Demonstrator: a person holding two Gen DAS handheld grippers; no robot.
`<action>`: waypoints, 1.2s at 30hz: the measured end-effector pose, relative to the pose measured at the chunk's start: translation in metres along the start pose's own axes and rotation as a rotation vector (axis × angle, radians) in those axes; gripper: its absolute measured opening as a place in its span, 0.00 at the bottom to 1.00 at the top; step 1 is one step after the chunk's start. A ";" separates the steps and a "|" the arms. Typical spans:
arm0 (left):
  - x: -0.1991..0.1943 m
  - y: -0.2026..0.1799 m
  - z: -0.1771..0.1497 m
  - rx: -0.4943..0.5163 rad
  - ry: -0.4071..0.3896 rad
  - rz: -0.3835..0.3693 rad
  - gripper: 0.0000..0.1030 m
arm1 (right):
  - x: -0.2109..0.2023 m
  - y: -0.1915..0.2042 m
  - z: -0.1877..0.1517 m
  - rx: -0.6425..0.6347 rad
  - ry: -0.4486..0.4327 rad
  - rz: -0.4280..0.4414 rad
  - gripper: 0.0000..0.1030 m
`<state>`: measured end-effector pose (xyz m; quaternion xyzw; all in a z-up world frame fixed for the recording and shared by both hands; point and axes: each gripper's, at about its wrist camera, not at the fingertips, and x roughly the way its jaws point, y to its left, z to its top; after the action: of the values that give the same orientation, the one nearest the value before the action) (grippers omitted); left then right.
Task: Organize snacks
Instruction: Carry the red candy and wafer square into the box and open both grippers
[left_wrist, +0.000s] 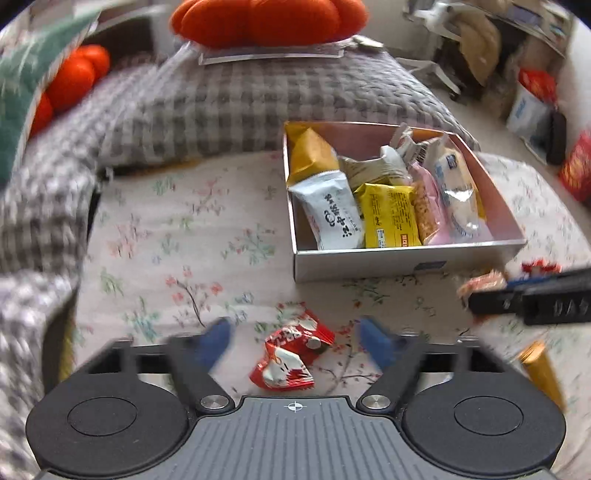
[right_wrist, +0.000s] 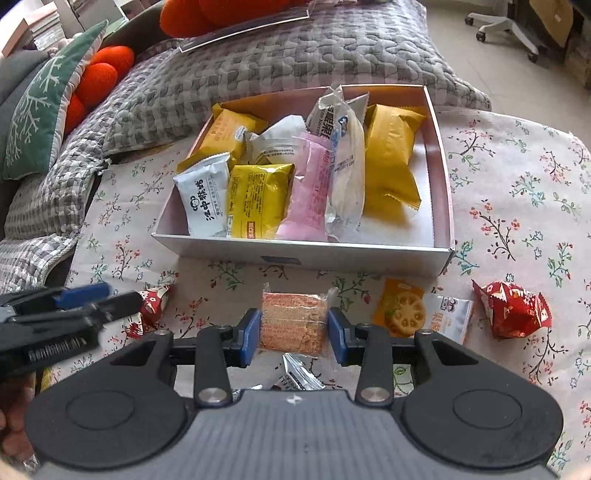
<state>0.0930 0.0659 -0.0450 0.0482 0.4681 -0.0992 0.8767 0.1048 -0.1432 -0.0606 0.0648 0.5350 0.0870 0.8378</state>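
Observation:
A silver box (right_wrist: 295, 254) (left_wrist: 406, 260) on the floral cloth holds several snack packets. My right gripper (right_wrist: 293, 330) is shut on a clear-wrapped orange-pink cracker bar (right_wrist: 291, 319) just in front of the box. My left gripper (left_wrist: 295, 341) is open, its blue fingertips (left_wrist: 216, 339) either side of a pair of red-and-white candy packets (left_wrist: 291, 352) on the cloth. In the right wrist view the left gripper (right_wrist: 85, 301) shows at the left beside a red packet (right_wrist: 149, 304). In the left wrist view the right gripper (left_wrist: 517, 295) shows at the right.
Loose on the cloth: an orange lotus-root packet (right_wrist: 400, 312), a white packet (right_wrist: 452, 312), a red packet (right_wrist: 513, 308), a silver wrapper (right_wrist: 299, 374), a gold tube (left_wrist: 541, 373). A grey checked quilt (right_wrist: 258, 70) and orange cushions (left_wrist: 266, 18) lie behind the box.

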 end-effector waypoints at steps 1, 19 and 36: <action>0.002 -0.002 -0.001 0.021 0.007 -0.009 0.83 | -0.001 0.000 0.000 -0.002 -0.003 0.002 0.35; 0.020 -0.007 -0.013 0.054 0.063 -0.030 0.31 | -0.007 -0.002 0.003 0.000 -0.038 0.015 0.35; -0.009 -0.025 0.041 -0.084 -0.167 -0.112 0.31 | -0.050 -0.039 0.030 0.189 -0.226 0.063 0.35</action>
<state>0.1157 0.0359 -0.0146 -0.0231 0.3990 -0.1322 0.9071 0.1146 -0.1927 -0.0120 0.1695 0.4409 0.0549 0.8797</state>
